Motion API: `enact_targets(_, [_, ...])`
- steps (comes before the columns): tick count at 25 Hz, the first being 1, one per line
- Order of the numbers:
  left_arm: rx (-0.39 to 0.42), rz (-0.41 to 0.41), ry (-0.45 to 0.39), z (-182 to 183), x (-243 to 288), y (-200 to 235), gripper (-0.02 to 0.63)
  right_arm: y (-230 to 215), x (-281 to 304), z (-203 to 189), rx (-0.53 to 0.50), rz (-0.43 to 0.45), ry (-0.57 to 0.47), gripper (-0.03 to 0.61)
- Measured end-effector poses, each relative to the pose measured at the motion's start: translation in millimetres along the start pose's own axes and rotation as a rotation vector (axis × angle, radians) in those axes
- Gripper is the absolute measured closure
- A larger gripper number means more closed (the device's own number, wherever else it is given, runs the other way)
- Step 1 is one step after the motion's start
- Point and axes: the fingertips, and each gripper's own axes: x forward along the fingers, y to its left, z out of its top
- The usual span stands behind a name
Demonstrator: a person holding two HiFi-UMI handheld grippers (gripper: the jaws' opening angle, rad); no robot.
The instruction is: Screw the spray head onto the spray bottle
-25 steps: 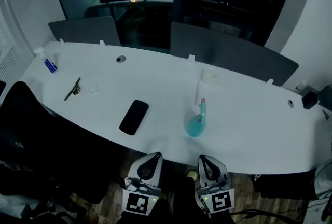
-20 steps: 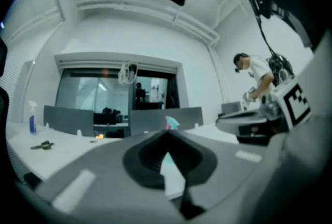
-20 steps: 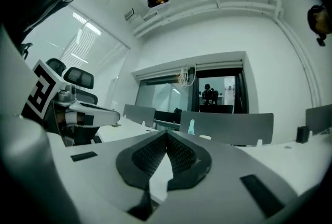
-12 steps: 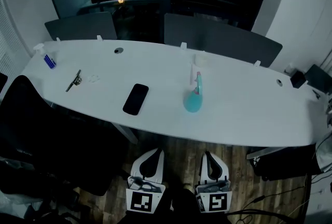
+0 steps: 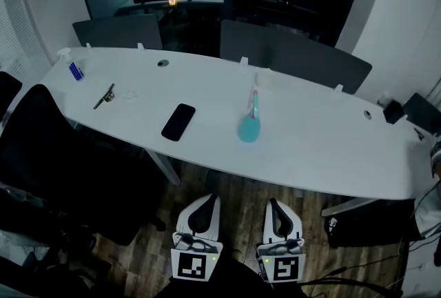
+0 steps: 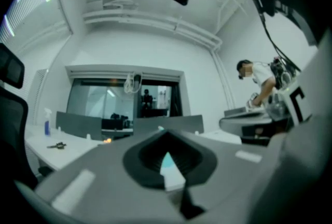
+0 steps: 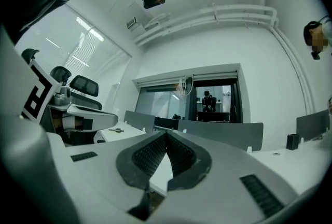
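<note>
The teal spray bottle (image 5: pixel 248 129) stands near the middle of the long white table (image 5: pixel 324 145) in the head view. A thin stem with a pinkish tip (image 5: pixel 254 101) rises from it; it is too small to tell whether that is the spray head. Both grippers hang over the wooden floor, well short of the table's near edge and apart from the bottle. My left gripper (image 5: pixel 206 199) (image 6: pixel 166 133) is shut and holds nothing. My right gripper (image 5: pixel 274 203) (image 7: pixel 166 134) is shut and empty too. Both point level toward the table.
On the table lie a black phone (image 5: pixel 178 122), a dark tool (image 5: pixel 105 96), a small blue bottle (image 5: pixel 74 70) at the far left and a white object (image 5: pixel 265 79) behind the spray bottle. A black chair (image 5: pixel 48 152) stands left. Grey screens (image 5: pixel 296 58) line the far edge.
The table has slid away and upward in the head view. Both grippers, once under its near edge, now sit farther back over the floor, still shut.
</note>
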Motion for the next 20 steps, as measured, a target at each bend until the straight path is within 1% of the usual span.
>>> enact_targets(2, [0.006,0.006,-0.009,3.6,-1.2,-15.5,0.612,-12.0,-10.2,0.9,-0.002,-0.001,-0.007,0.575])
enact_targets(5, [-0.002,0.024,0.001,3.1,-4.9,-36.3,0.612,-27.5,-22.9,3.6,-0.006,0.006,-0.020,0.575])
enact_targets(7, [0.016,0.025,0.010,1.3,-5.8,-45.8,0.612,-34.1,-28.8,3.9,-0.002,0.015,-0.029,0.575])
enact_targets(11, [0.056,0.019,0.005,5.2,0.1,-50.1,0.612,-41.2,-33.4,1.8,0.004,0.014,-0.027,0.575])
enact_targets(15, [0.064,0.015,-0.016,16.2,2.1,-58.4,0.612,-45.6,-34.7,10.8,0.007,0.019,-0.042,0.575])
enact_targets(20, [0.091,0.003,-0.015,16.9,3.7,-55.6,0.612,-39.4,-26.5,18.5,0.014,0.031,-0.077,0.575])
